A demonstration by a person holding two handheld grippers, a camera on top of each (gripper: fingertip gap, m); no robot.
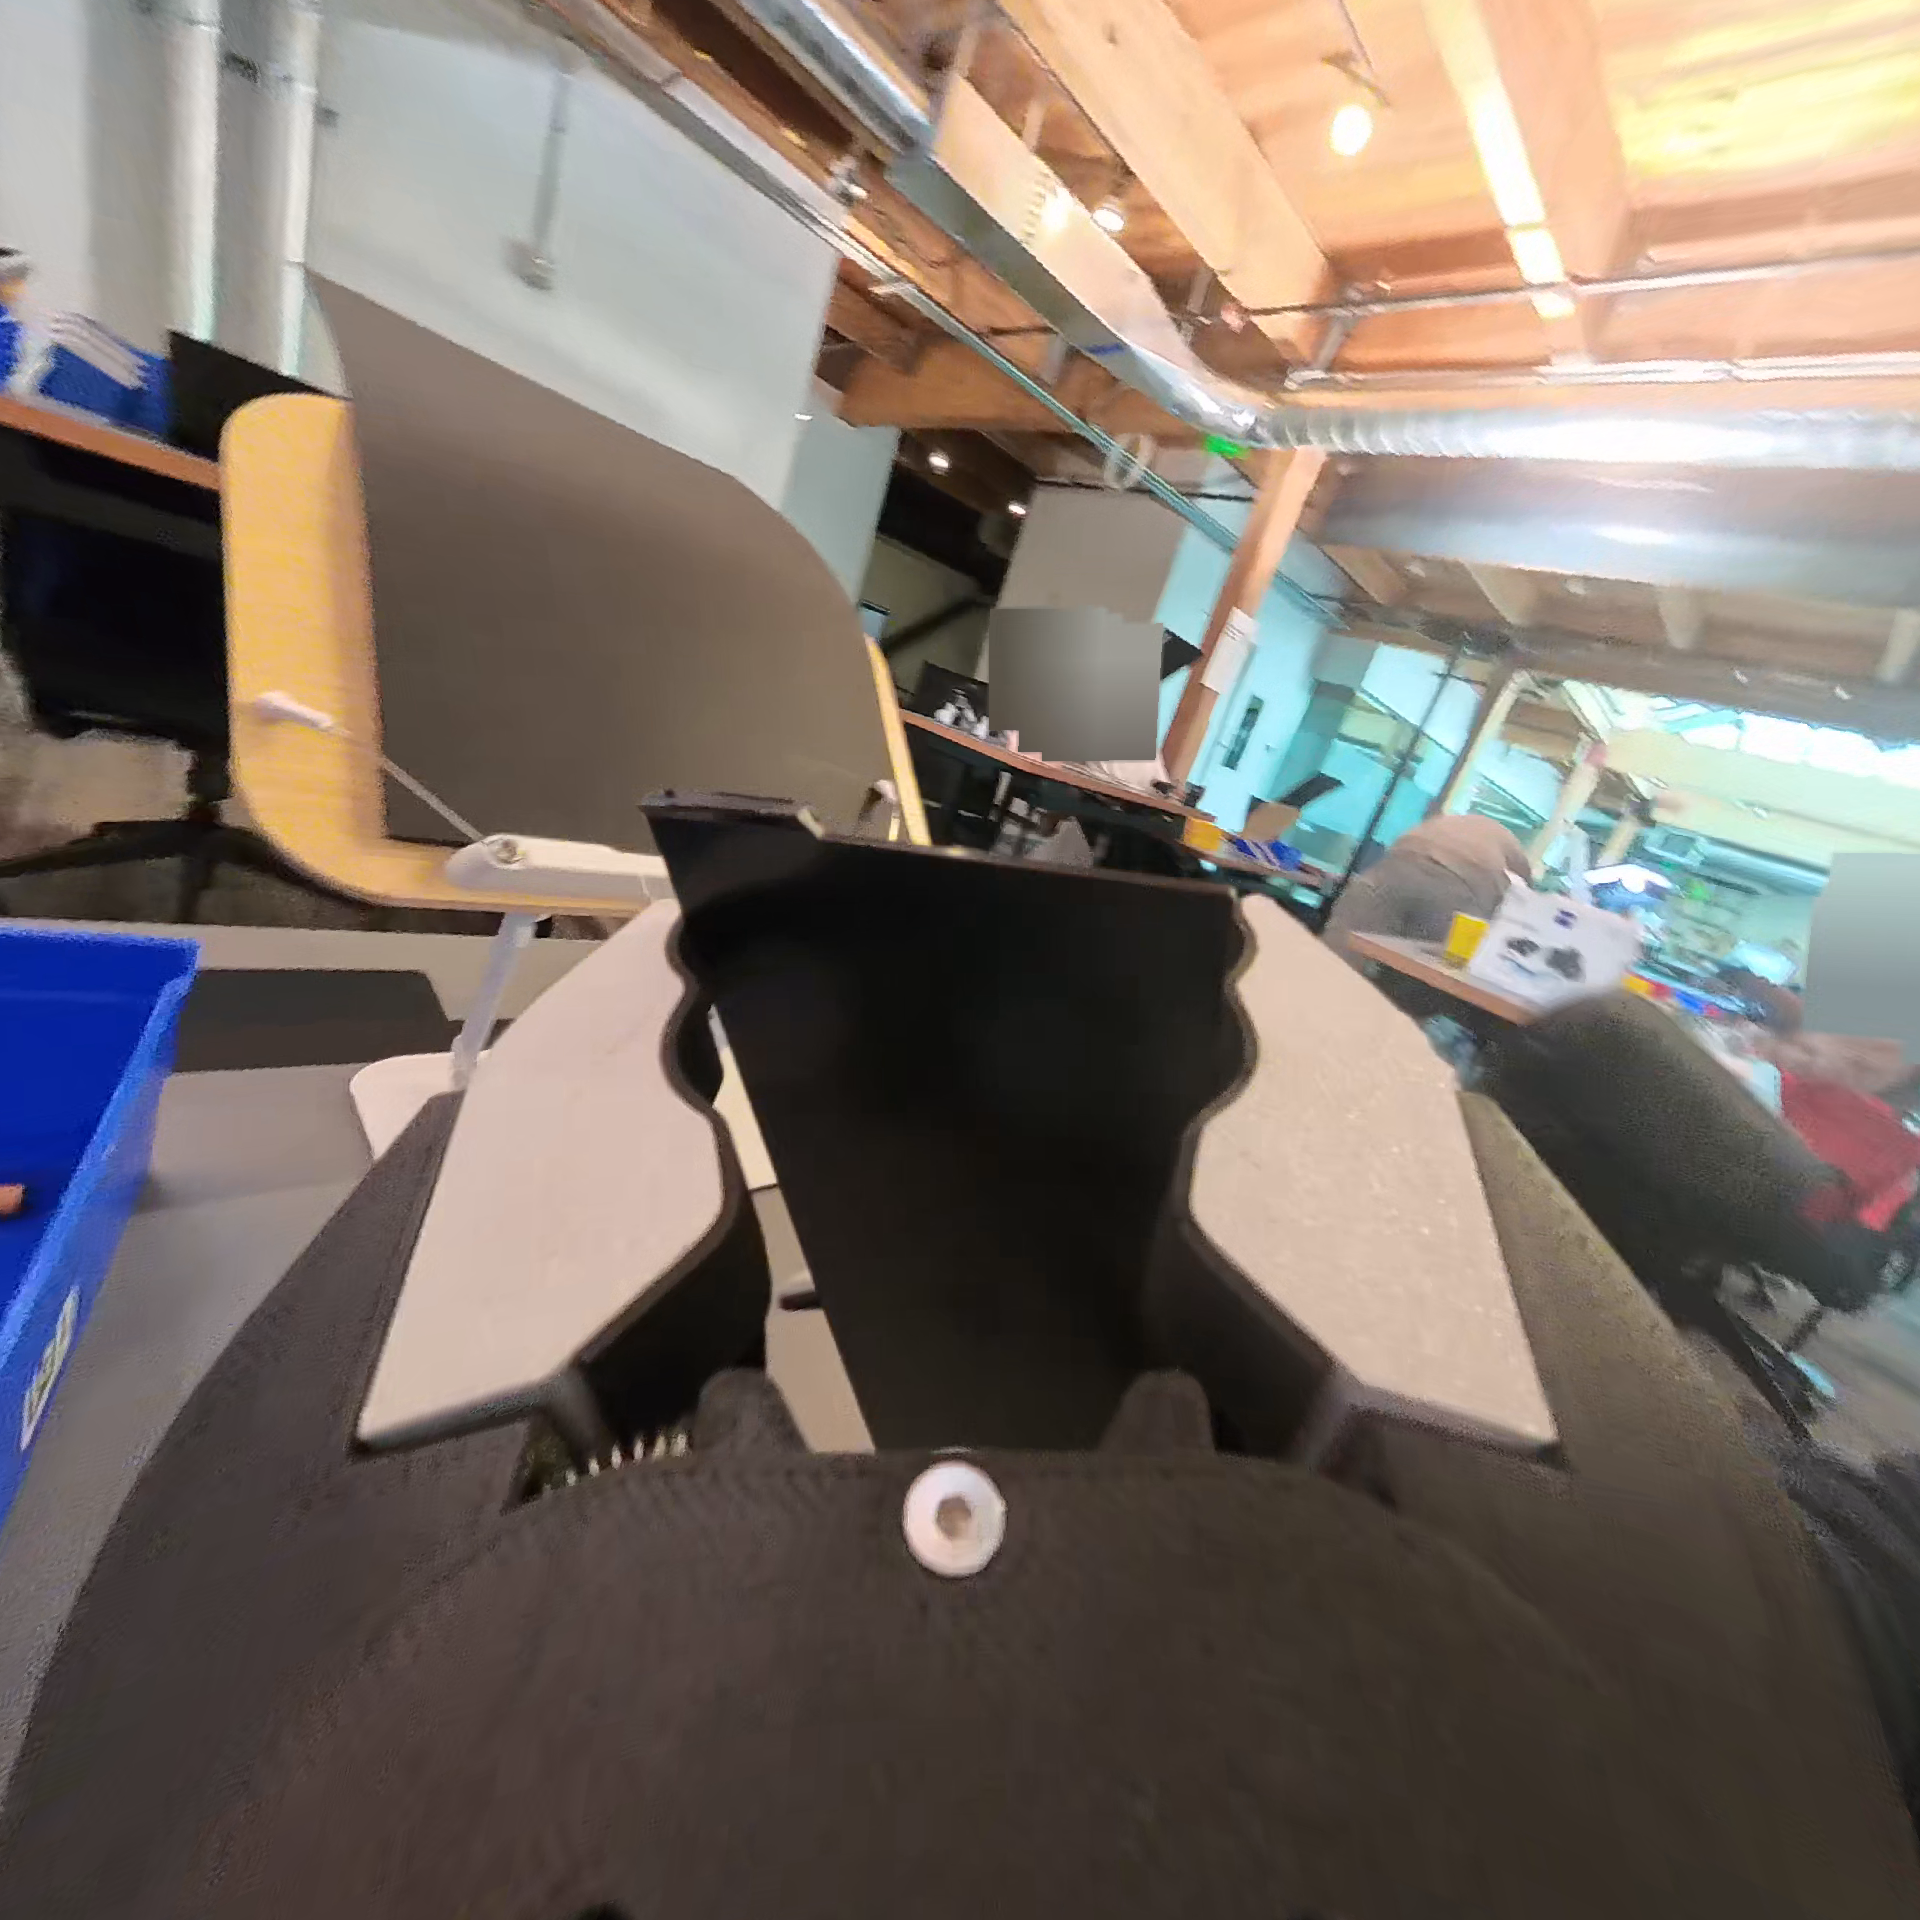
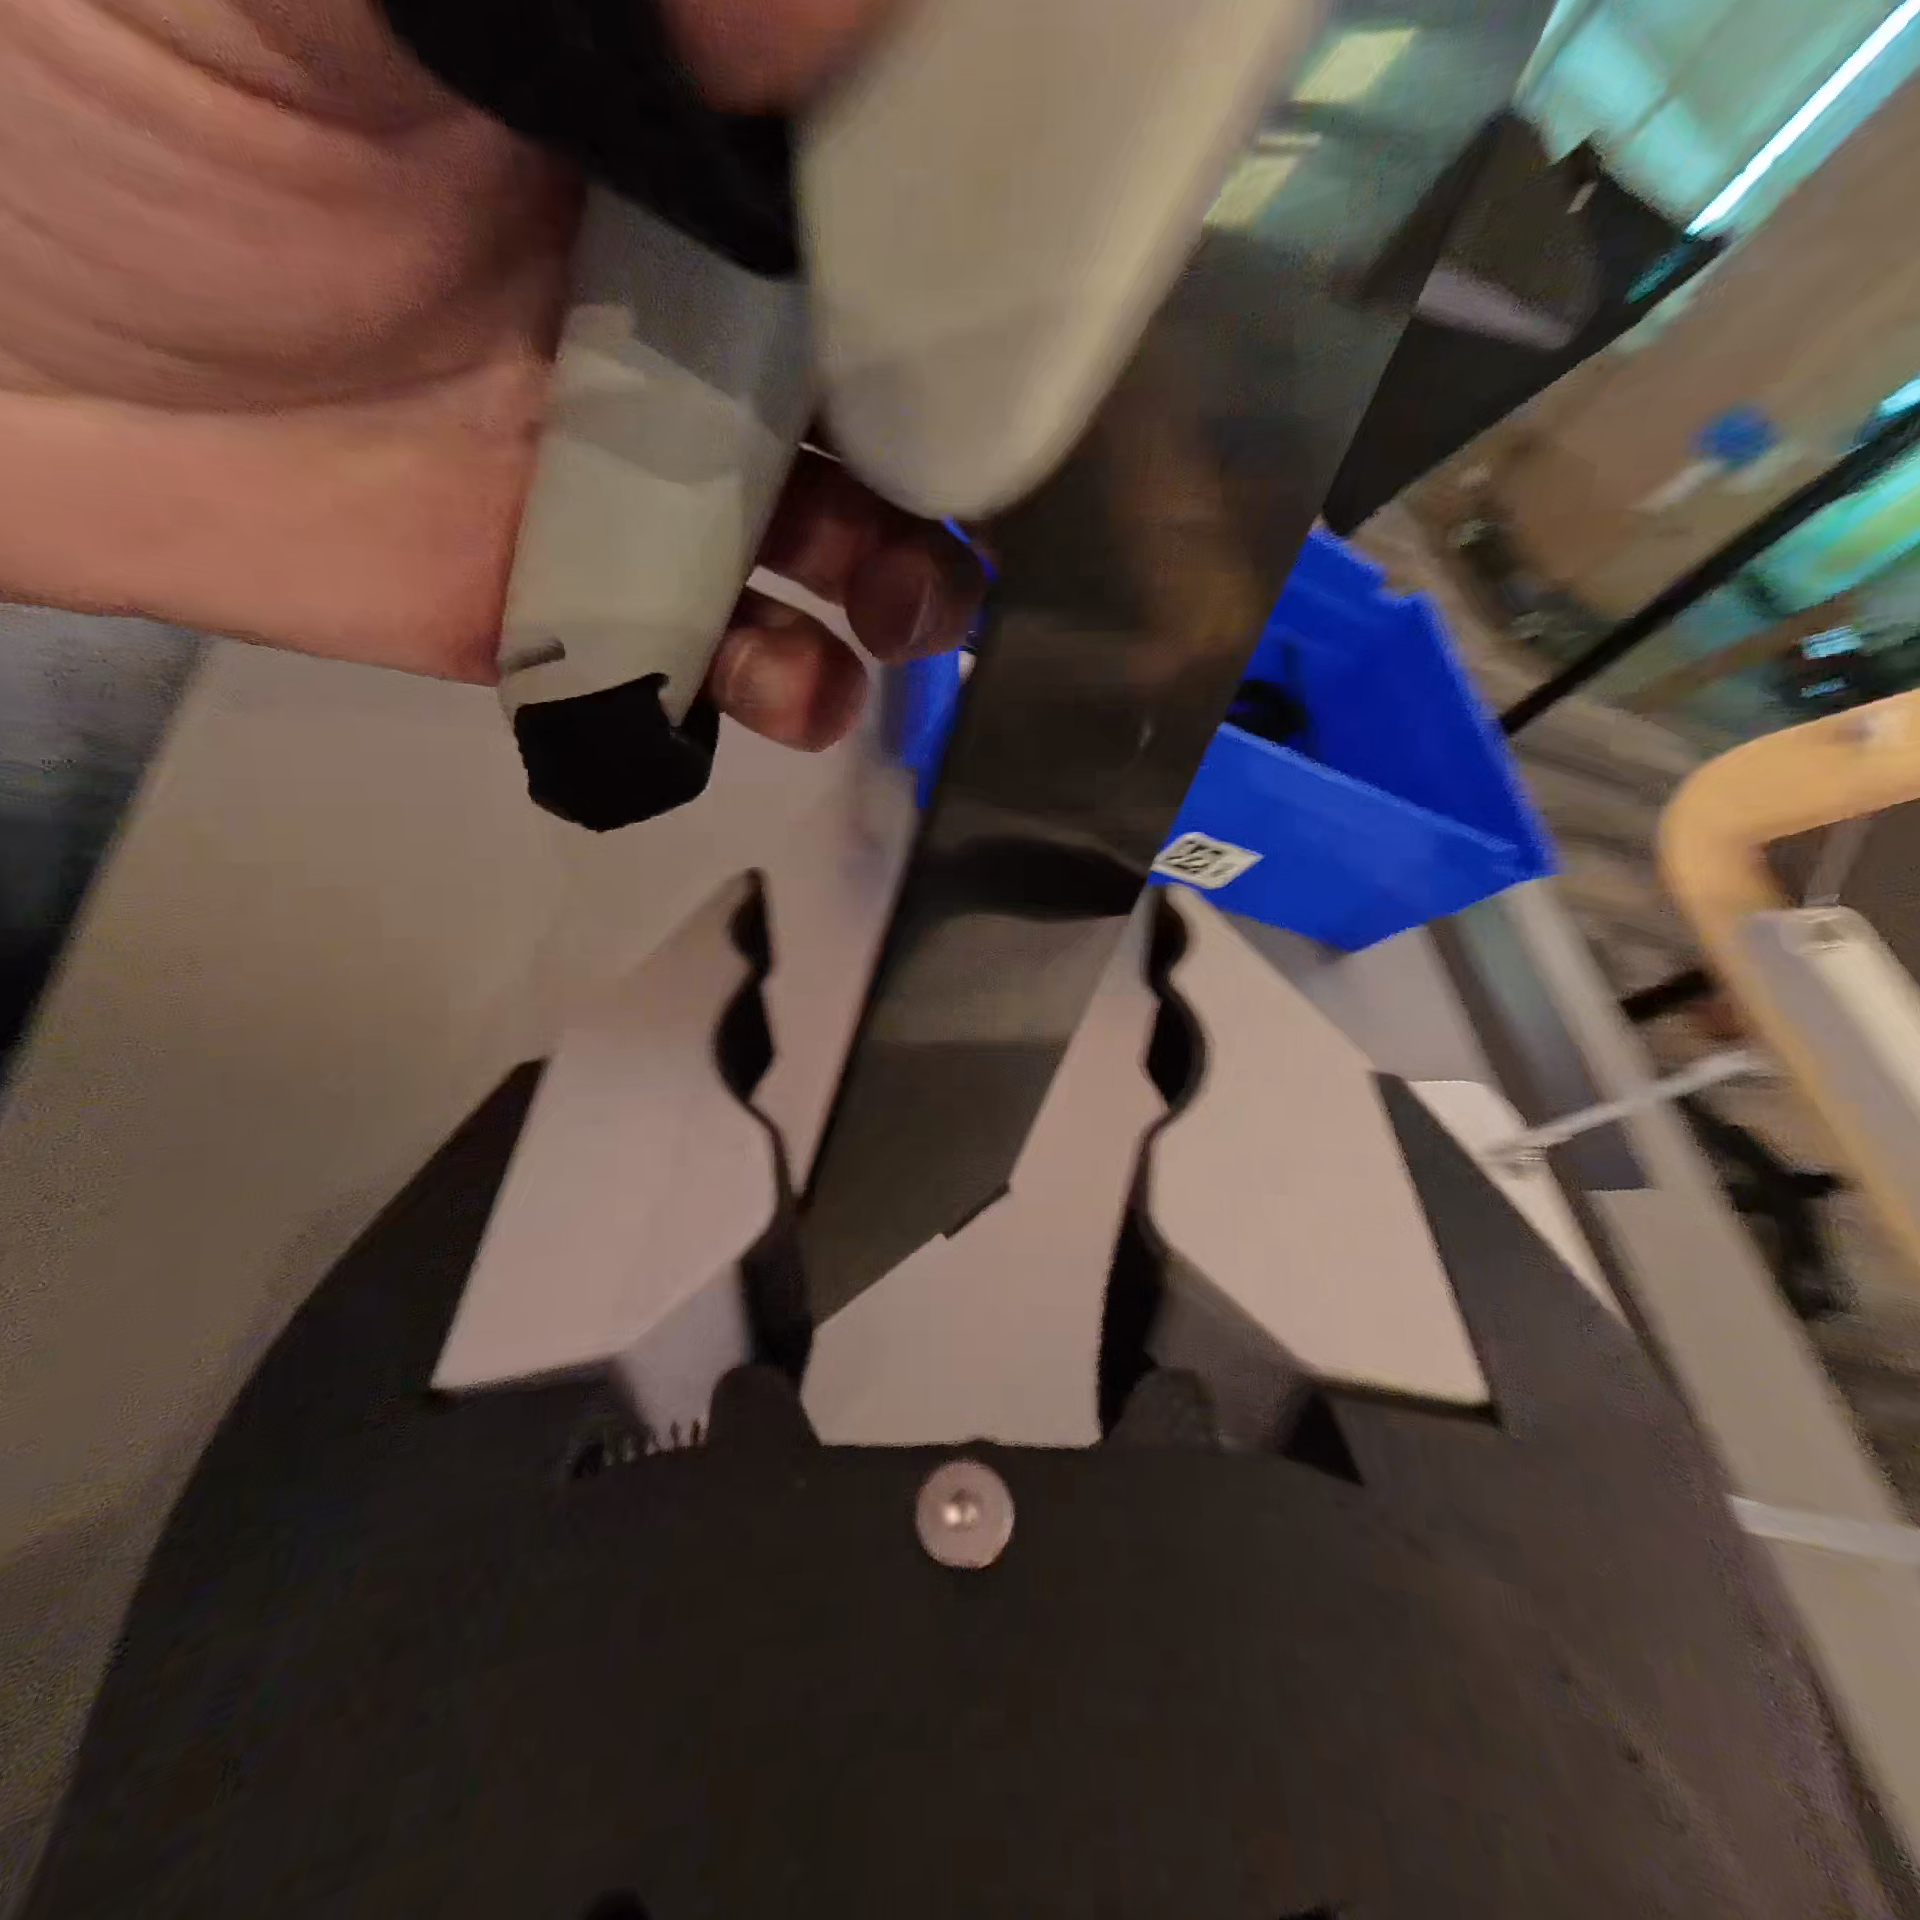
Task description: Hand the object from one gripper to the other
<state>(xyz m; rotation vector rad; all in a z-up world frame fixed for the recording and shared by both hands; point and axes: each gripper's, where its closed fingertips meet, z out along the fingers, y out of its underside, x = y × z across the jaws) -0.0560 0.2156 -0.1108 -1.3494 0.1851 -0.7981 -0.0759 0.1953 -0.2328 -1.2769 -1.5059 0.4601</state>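
Fingers [image 1: 1340, 1174] of the left gripper [image 1: 956, 1029] stand a plate's width apart, closed on a flat black plate [image 1: 987, 1122] that fills the gap between them and sticks out past the tips. Its right edge lies against the right finger; its left edge is tilted, meeting the left finger near the tip and leaving a thin gap lower down. The plate's far end has a notched corner and points up toward the room.

In the right wrist view the same plate [image 2: 1122, 582], glossy and blurred here, comes down slantwise from the top and its notched end sits between the fingers [image 2: 623, 1153] of the right gripper [image 2: 961, 904]. These fingers are spread wider than the plate: the left one stands clear of it, while the plate's upper edge looks to touch the right fingertip. Whether it bears on it, I cannot tell. Above, a hand [image 2: 260, 343] holds the left gripper's pale handle, with fingertips curled under it.

Beyond the fingers lies a grey table [image 2: 260, 987] with a blue bin [image 2: 1361, 821] on it; the bin also shows at the left edge of the left wrist view. Past the table stands a wooden chair [image 1: 296, 644] with a grey panel [image 1: 582, 582] against it
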